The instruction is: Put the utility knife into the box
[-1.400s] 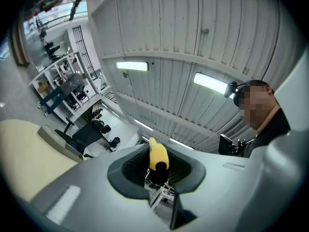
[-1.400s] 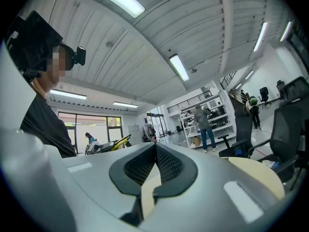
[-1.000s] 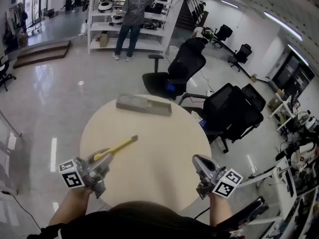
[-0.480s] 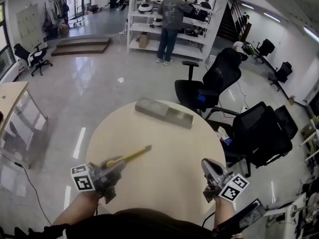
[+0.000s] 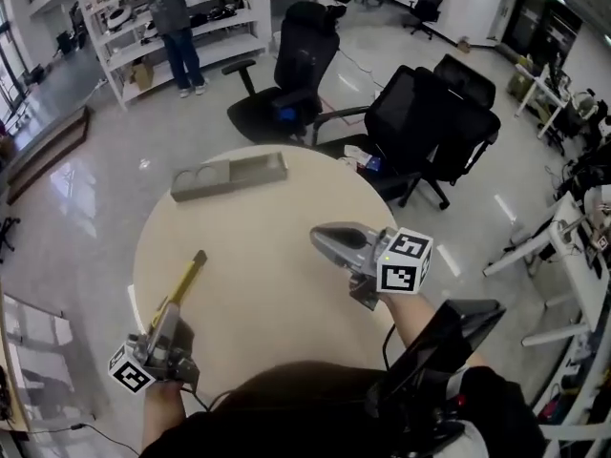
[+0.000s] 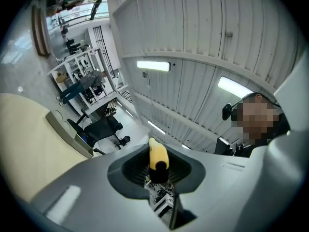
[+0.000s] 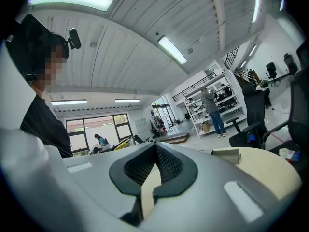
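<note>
A yellow utility knife (image 5: 186, 282) sticks out of my left gripper (image 5: 170, 315) over the near left of the round table, its tip aimed toward the far side. In the left gripper view the knife's yellow end (image 6: 157, 154) sits pinched between the jaws of the left gripper (image 6: 159, 170). The long grey box (image 5: 229, 176) lies at the table's far left edge, well beyond the knife; it shows as the grey box (image 6: 67, 129) and the grey box (image 7: 227, 154) in the gripper views. My right gripper (image 5: 320, 238) hovers above the table's right half, shut and empty, with its tips (image 7: 155, 147) closed together.
The beige table (image 5: 277, 294) stands on a glossy floor. Two black office chairs (image 5: 434, 113) crowd its far right side, and another chair (image 5: 286, 74) stands behind the box. A person (image 5: 177, 22) stands at white shelves far off.
The head view has swung round. My right gripper has risen and moved in over the table, now pointing left. The left gripper, still holding the knife, sits lower left.
</note>
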`<action>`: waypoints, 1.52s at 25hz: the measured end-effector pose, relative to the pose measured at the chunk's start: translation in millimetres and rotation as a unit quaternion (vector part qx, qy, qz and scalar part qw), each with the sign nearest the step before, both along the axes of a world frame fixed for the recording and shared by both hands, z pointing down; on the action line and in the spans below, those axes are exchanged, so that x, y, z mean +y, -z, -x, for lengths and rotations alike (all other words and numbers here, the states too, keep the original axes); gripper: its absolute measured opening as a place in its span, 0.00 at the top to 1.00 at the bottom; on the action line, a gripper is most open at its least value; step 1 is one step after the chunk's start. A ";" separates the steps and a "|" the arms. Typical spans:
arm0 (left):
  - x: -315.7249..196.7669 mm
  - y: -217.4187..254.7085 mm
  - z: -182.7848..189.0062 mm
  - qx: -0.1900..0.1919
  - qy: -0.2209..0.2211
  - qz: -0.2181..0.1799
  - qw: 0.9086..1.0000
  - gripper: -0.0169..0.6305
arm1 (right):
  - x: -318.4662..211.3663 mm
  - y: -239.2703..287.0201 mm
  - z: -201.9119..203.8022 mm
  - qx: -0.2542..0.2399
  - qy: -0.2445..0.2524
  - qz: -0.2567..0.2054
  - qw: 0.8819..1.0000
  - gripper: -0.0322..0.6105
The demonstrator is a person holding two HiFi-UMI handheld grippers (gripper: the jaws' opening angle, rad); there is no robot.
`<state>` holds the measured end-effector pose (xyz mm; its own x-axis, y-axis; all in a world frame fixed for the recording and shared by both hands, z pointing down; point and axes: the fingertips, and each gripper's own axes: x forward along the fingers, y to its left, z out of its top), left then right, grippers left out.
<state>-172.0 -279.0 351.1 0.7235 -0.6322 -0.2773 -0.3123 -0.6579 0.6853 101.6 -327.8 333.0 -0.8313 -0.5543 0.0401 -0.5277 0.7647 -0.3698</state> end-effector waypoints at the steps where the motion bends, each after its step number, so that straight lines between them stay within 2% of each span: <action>1: -1.7 -2.3 3.0 0.003 -0.003 0.000 1.000 0.87 | 1.5 0.0 2.7 0.004 -0.003 0.001 1.000 0.93; 10: -10.1 -20.1 14.3 0.014 0.008 0.001 1.000 0.87 | -7.4 -0.1 14.5 0.029 0.008 -0.004 1.000 0.93; 24: -32.8 -32.2 5.0 -0.016 0.025 0.033 0.999 0.87 | -34.0 -27.3 -8.4 -0.004 0.004 0.021 1.000 0.93; 29: -84.1 -27.2 13.0 -0.049 0.031 0.018 0.998 0.87 | -61.9 -30.2 -23.7 0.001 -0.004 0.011 1.000 0.93; 32: -128.0 -21.2 19.0 -0.059 0.028 0.014 0.998 0.87 | -86.1 -29.0 -31.1 0.003 -0.010 0.004 1.000 0.93; 38: -221.1 -26.8 13.8 -0.111 0.018 -0.001 0.994 0.87 | -145.6 -46.7 -47.1 0.009 -0.015 -0.012 1.000 0.93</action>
